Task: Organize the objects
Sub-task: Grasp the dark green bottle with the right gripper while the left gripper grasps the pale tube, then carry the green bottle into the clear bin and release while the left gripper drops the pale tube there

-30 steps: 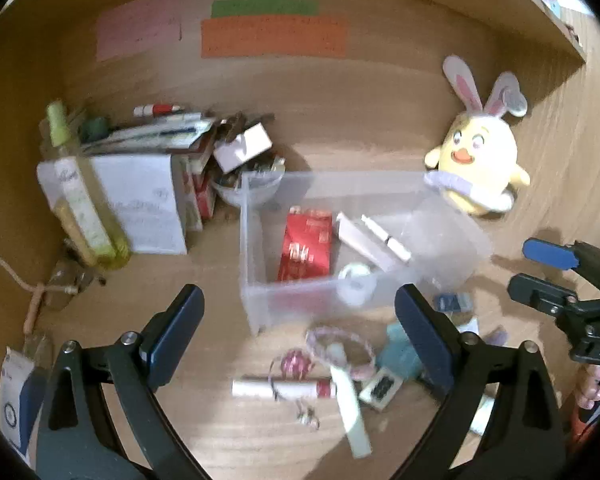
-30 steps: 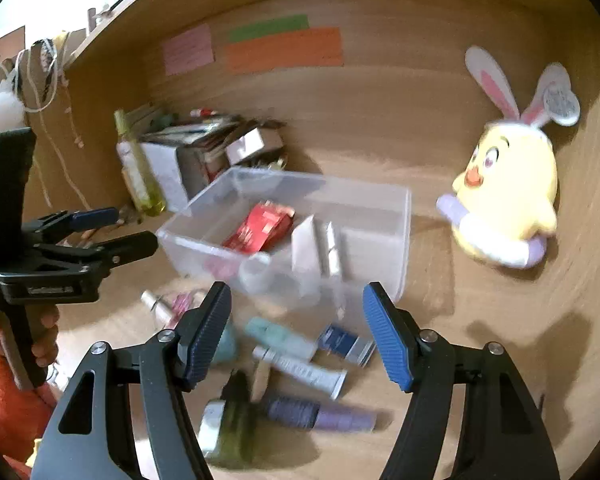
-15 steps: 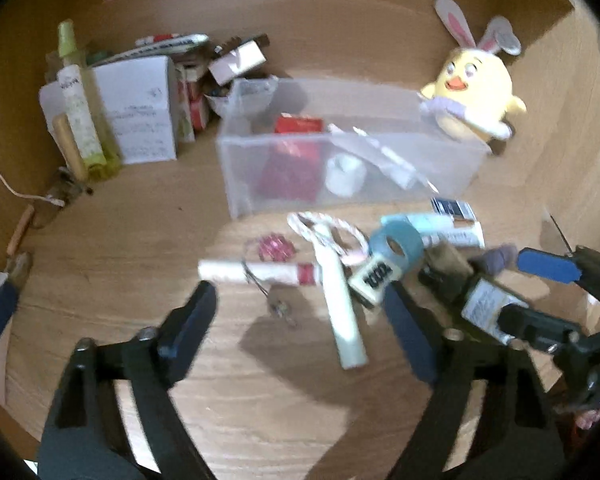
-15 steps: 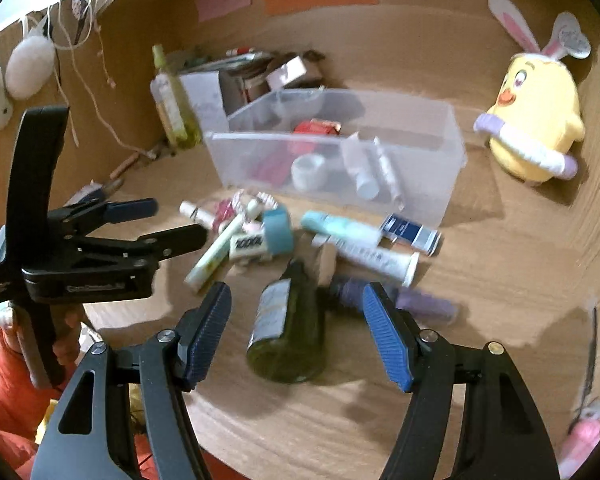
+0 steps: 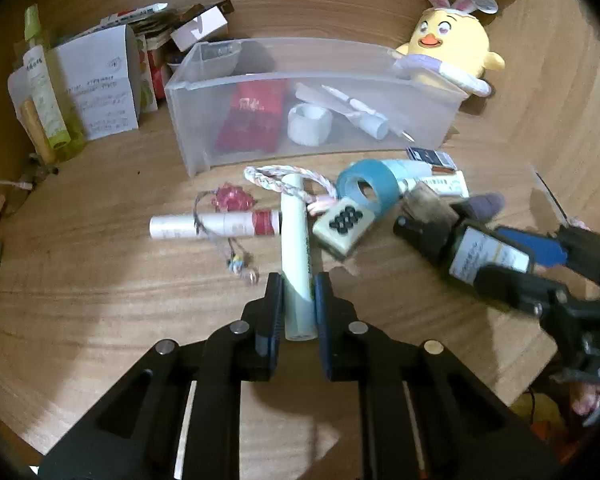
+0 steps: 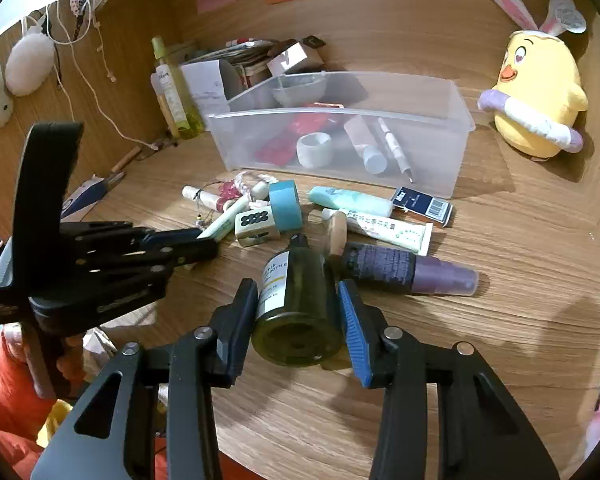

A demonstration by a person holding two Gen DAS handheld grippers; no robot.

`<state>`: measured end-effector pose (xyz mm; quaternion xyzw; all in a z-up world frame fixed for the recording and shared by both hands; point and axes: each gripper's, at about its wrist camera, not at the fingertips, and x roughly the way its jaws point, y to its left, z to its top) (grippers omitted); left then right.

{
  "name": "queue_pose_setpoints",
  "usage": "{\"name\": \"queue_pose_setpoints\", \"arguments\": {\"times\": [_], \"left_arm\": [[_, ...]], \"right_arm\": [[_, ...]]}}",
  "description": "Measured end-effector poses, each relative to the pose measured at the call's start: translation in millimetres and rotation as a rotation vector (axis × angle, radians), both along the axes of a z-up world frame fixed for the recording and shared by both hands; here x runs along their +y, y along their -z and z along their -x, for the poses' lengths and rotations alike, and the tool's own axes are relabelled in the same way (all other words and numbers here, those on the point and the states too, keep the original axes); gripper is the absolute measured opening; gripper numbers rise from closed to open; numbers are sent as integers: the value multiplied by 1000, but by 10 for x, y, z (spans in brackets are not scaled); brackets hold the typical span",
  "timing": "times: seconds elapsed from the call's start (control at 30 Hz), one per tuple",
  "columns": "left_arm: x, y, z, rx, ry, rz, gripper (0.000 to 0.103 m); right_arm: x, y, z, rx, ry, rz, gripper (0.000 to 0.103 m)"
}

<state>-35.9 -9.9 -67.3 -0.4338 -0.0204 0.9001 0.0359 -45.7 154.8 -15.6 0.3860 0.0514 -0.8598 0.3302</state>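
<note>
Wooden desk (image 5: pixel 100 300): clear bin (image 5: pixel 204 92) holds red packet (image 5: pixel 252 120), tape roll (image 5: pixel 310 124); left tongs (image 5: pixel 298 300) clamp pale tube (image 5: pixel 296 248), right tongs (image 6: pixel 298 304) clamp green bottle (image 6: pixel 300 300).

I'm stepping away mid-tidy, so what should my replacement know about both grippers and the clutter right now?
Left gripper: fingers have just closed on the pale green tube, which still lies on the desk.
Right gripper: fingers have just closed around the dark green bottle, also lying on the desk.
Clear bin: already holds a red packet, a white tape roll and a pen.
Left outside the bin: blue tape roll, mint tube, white tube, purple bottle, navy box, red-capped tube.
Next, probably: lift both items into the bin.
</note>
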Motion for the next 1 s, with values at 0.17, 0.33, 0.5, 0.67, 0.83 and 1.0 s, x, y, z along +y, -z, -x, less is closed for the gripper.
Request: {"name": "queue_pose_setpoints", "arguments": {"times": [0.17, 0.33, 0.5, 0.67, 0.83, 1.0], "left_arm": [[-42, -19, -225, -14, 28, 11, 15], [-76, -31, -347, -33, 40, 3, 15], [-84, -46, -261, -32, 39, 10, 24], [-34, -48, -57, -32, 62, 29, 28], [46, -11, 149, -39, 88, 53, 27], [66, -5, 236, -21, 87, 55, 22]], "right_arm": [[78, 20, -78, 11, -4, -30, 38], [177, 41, -158, -1, -13, -53, 38], [167, 21, -162, 1, -16, -62, 38], [124, 40, -85, -19, -16, -59, 38], [112, 75, -17, -42, -21, -49, 39], [135, 71, 10, -55, -18, -26, 38]]}}
